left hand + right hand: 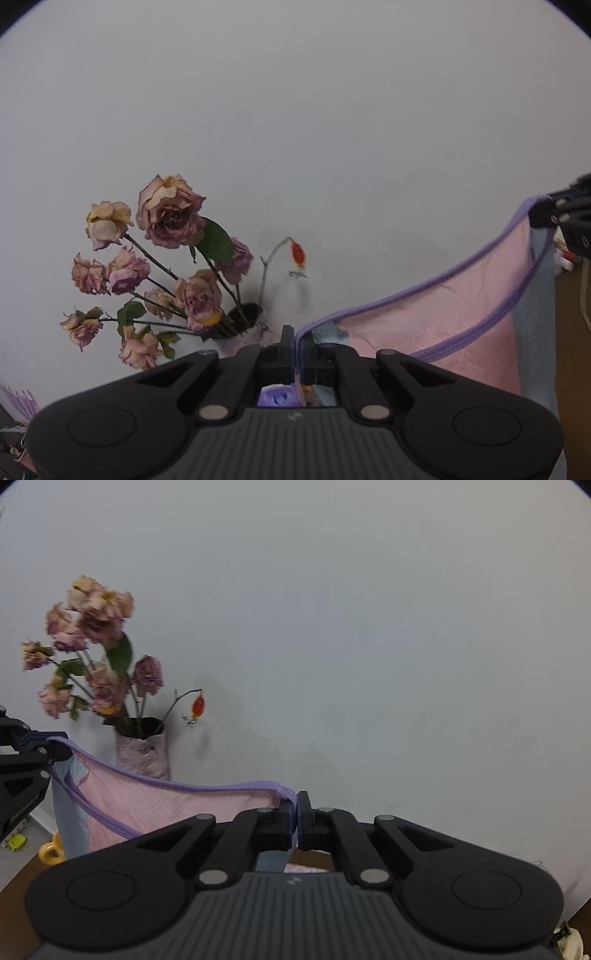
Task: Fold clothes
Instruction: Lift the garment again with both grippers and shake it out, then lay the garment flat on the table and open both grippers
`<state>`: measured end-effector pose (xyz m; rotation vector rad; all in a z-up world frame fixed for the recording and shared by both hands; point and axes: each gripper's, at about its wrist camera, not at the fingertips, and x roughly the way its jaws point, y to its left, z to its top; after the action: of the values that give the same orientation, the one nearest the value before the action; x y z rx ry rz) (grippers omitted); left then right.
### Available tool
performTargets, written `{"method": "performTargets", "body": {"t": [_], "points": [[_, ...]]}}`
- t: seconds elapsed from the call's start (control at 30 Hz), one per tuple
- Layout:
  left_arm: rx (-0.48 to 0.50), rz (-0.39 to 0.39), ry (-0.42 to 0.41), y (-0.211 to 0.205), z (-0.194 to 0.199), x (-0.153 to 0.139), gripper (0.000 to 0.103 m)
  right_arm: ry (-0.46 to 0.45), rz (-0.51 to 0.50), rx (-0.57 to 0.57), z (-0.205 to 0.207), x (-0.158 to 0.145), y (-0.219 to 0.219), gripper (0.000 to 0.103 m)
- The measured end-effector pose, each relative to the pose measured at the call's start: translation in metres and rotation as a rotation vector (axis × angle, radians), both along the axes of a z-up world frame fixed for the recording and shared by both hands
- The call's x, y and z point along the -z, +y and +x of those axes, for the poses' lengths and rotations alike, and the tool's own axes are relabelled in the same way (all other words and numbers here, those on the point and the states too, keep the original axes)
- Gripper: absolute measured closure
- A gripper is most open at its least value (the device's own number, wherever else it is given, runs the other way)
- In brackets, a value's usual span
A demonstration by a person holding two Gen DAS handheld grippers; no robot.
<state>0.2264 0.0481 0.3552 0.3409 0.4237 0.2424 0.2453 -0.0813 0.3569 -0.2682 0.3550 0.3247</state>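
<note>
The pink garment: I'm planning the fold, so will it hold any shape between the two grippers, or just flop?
Probably floppy: the pink garment sags in a curve between the left gripper and right gripper, each shut on its purple trim. Likely light, since the mesh-like fabric looks thin. The pinched edges bunch up, so it may crease easily.

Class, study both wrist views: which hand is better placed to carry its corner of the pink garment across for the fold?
Neither clearly. The left gripper and right gripper each pinch the purple trim of the pink garment, stretched between them. Left sits nearer the vase, so right has slightly clearer room.
</note>
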Motion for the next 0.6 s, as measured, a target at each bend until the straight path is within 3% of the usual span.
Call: {"method": "performTargets", "body": {"t": [0.17, 0.33, 0.43, 0.6], "points": [[-0.050, -0.008, -0.179, 0.015, 0.027, -0.043, 0.102, -0.071, 0.091, 0.023, 0.034, -0.036, 0.016, 0.101], [-0.055, -0.006, -0.376, 0.022, 0.004, -0.088, 0.102, -0.231, 0.189, 0.000, 0.020, -0.084, 0.017, 0.101], [-0.018, 0.016, -0.389, 0.020, -0.019, -0.084, 0.102, -0.288, 0.174, -0.027, 0.004, -0.085, 0.015, 0.101], [0.078, 0.059, -0.295, 0.005, -0.066, -0.038, 0.101, -0.245, 0.108, -0.101, -0.021, -0.043, 0.006, 0.101]]}}
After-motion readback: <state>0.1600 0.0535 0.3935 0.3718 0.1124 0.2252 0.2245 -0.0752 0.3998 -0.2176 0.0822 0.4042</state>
